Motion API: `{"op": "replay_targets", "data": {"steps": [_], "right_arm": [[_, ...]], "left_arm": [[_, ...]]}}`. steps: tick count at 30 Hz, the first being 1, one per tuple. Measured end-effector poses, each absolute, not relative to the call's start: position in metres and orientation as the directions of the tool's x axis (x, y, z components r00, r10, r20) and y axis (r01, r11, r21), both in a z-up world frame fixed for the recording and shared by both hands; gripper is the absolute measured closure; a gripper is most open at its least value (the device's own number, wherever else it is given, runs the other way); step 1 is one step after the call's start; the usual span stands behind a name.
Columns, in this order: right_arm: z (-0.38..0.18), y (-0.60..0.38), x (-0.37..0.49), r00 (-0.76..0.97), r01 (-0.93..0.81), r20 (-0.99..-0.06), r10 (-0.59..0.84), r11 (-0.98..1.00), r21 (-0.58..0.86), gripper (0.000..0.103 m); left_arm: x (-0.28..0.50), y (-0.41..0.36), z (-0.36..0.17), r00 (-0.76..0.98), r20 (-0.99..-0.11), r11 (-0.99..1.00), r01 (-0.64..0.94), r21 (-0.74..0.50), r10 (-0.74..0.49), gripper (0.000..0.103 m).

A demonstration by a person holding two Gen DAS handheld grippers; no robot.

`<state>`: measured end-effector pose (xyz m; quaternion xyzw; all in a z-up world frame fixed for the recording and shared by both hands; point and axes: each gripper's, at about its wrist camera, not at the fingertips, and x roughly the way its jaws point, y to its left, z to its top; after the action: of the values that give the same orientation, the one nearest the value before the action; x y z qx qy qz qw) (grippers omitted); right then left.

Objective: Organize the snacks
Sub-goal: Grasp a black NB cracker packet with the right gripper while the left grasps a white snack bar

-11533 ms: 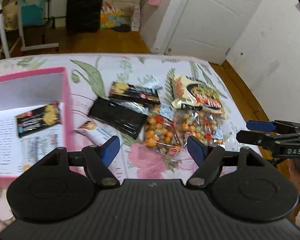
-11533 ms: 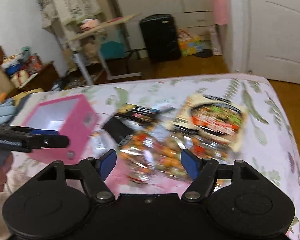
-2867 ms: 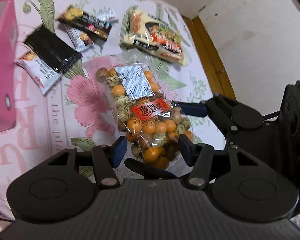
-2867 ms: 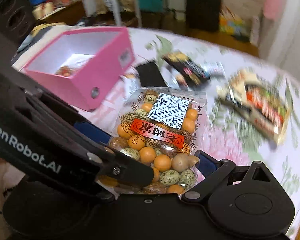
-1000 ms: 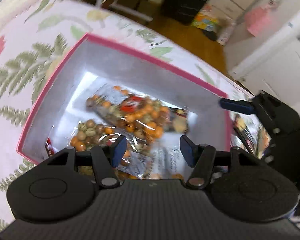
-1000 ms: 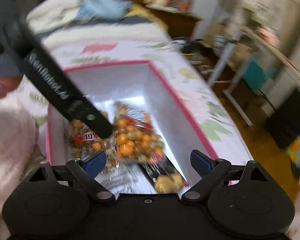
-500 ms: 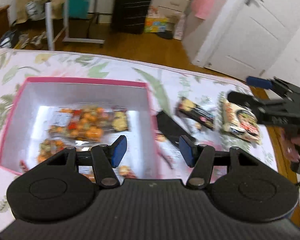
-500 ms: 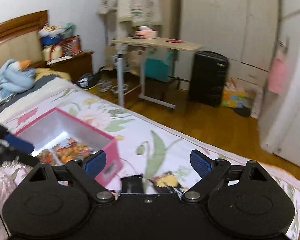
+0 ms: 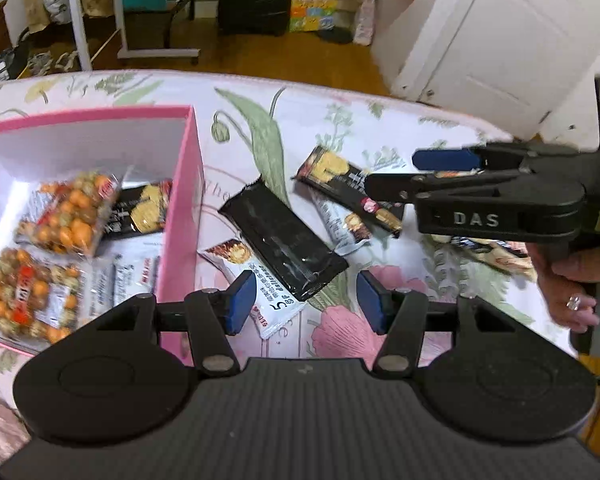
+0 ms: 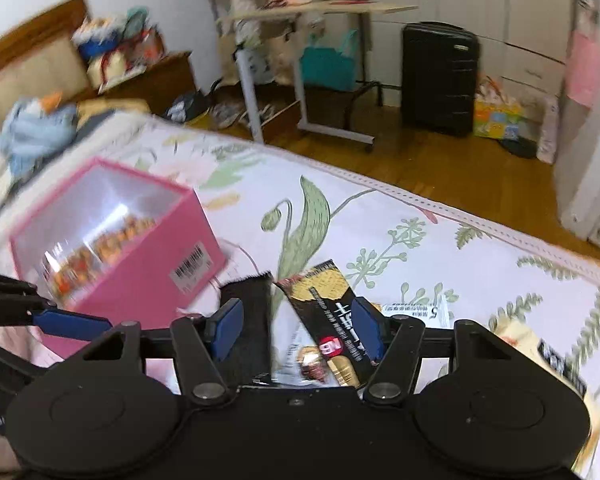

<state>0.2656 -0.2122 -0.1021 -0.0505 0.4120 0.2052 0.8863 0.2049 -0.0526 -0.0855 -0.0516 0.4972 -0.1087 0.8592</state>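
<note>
A pink box point(image 9: 184, 200) stands at the left on the flowered bedspread, holding two bags of coated nuts point(image 9: 68, 212), a black and yellow packet and white packets. To its right lie a black packet point(image 9: 284, 244), a white packet point(image 9: 260, 284) and a black and yellow packet point(image 9: 340, 180). My left gripper point(image 9: 306, 300) hangs open over the black and white packets, holding nothing. My right gripper point(image 10: 296, 328) hovers over the black and yellow packet point(image 10: 332, 320). Its jaws are closing, and its pads are clear of the packet.
A noodle packet point(image 10: 540, 348) lies at the right, near the bed's edge. A person's hand point(image 9: 572, 280) holds the right gripper's handle. Beyond the bed are a wooden floor, a black suitcase point(image 10: 440, 76), a rolling table point(image 10: 312, 12) and a white door point(image 9: 500, 40).
Both grippers have swung away from above the pink box to the loose packets on its right. The right gripper's jaws stand narrower than before.
</note>
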Motion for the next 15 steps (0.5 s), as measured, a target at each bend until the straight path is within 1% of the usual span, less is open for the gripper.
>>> {"op": "replay_targets", "data": {"steps": [3,5,8,11,13,15], "right_arm": [[-0.12,-0.208,0.281,0.536,-0.475,-0.79,0.299,0.88,0.011,0.038],[-0.13,-0.212,0.295,0.491,-0.499,-0.815,0.309,0.866,0.028,0.038],[-0.146,-0.218,0.313,0.449,-0.492,-0.837,0.314,0.868,0.063,0.038],[-0.16,-0.218,0.323,0.421,-0.488,-0.855,0.304,0.87,0.068,0.037],[-0.165,-0.216,0.323,0.431,-0.491,-0.851,0.3,0.869,0.058,0.035],[-0.165,-0.212,0.319,0.446,-0.495,-0.846,0.292,0.868,0.038,0.035]], "left_arm": [[0.211,-0.062,-0.107,0.488,-0.844,0.975,0.104,-0.198,-0.223,0.049],[0.214,-0.067,-0.119,0.506,-0.837,0.978,0.079,-0.195,-0.208,0.049],[0.215,-0.076,-0.132,0.547,-0.824,0.989,0.056,-0.138,-0.146,0.049],[0.217,-0.077,-0.144,0.553,-0.828,0.995,0.022,-0.1,-0.095,0.049],[0.219,-0.076,-0.152,0.538,-0.841,0.997,-0.007,-0.076,-0.06,0.048],[0.221,-0.072,-0.158,0.519,-0.854,0.997,-0.035,-0.067,-0.039,0.047]]}}
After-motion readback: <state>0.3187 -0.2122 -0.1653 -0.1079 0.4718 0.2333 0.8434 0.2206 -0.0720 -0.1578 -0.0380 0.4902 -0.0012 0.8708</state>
